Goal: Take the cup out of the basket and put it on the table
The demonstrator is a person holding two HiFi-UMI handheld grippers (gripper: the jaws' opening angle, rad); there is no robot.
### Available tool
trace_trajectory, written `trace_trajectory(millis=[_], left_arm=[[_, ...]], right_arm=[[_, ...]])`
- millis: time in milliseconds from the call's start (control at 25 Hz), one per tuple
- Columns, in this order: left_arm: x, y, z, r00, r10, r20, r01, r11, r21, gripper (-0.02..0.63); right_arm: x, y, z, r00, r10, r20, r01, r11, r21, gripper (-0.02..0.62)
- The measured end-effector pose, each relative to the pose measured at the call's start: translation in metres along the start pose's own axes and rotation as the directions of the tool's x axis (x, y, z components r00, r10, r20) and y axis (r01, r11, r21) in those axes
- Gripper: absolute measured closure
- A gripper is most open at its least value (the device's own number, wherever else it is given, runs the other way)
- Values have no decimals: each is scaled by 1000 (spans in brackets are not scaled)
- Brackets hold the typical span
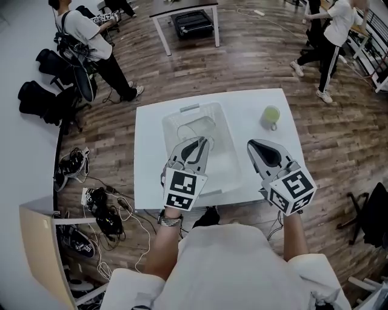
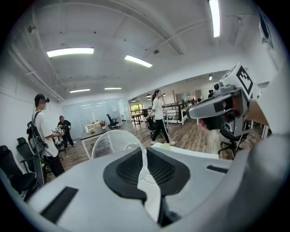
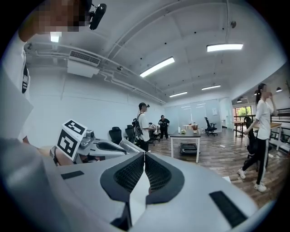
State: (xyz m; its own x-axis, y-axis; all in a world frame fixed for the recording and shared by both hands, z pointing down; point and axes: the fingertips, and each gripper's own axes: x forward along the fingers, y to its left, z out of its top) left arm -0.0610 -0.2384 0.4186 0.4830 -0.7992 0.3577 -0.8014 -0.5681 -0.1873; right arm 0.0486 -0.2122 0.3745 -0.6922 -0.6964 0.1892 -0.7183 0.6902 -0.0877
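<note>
My left gripper (image 1: 203,140) is raised above a clear plastic basket (image 1: 225,177) on the white table (image 1: 150,158). It is shut on the thin wall of a clear cup (image 2: 113,142), whose rim stands up past the pads (image 2: 131,170) in the left gripper view. In the head view the clear cup (image 1: 193,128) shows faintly just beyond the tips. A green cup (image 1: 271,115) stands upright on the table, right of the basket. My right gripper (image 1: 251,144) hovers beside the basket, shut and holding nothing (image 3: 144,156).
The table's right and near edges drop to a wooden floor. Cables and bags (image 1: 97,209) lie on the floor at the left. Another table (image 1: 185,12) stands far behind. People (image 1: 91,42) stand at the back left and back right (image 1: 330,36).
</note>
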Motion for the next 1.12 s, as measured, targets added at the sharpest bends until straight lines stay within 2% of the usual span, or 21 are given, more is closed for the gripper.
trace_trajectory(millis=[240, 440, 640, 920, 1120], left_arm=[[-28, -8, 26, 990, 17, 142, -17, 1000, -4, 577], [-53, -17, 50, 975, 8, 223, -9, 1000, 2, 577], [-79, -17, 81, 933, 40, 357, -39, 999, -10, 577], [-111, -19, 108, 899, 70, 433, -63, 998, -30, 577], [-126, -18, 109, 892, 81, 444, -77, 997, -26, 577]], right_arm=[[-8, 6, 10, 1000, 20, 24, -19, 1000, -19, 577], [-13, 13, 24, 998, 41, 55, -39, 998, -39, 577], [-22, 20, 45, 993, 54, 102, -48, 997, -67, 577], [-36, 24, 70, 986, 40, 163, -24, 995, -99, 578], [-38, 32, 78, 986, 36, 160, -13, 990, -141, 578]])
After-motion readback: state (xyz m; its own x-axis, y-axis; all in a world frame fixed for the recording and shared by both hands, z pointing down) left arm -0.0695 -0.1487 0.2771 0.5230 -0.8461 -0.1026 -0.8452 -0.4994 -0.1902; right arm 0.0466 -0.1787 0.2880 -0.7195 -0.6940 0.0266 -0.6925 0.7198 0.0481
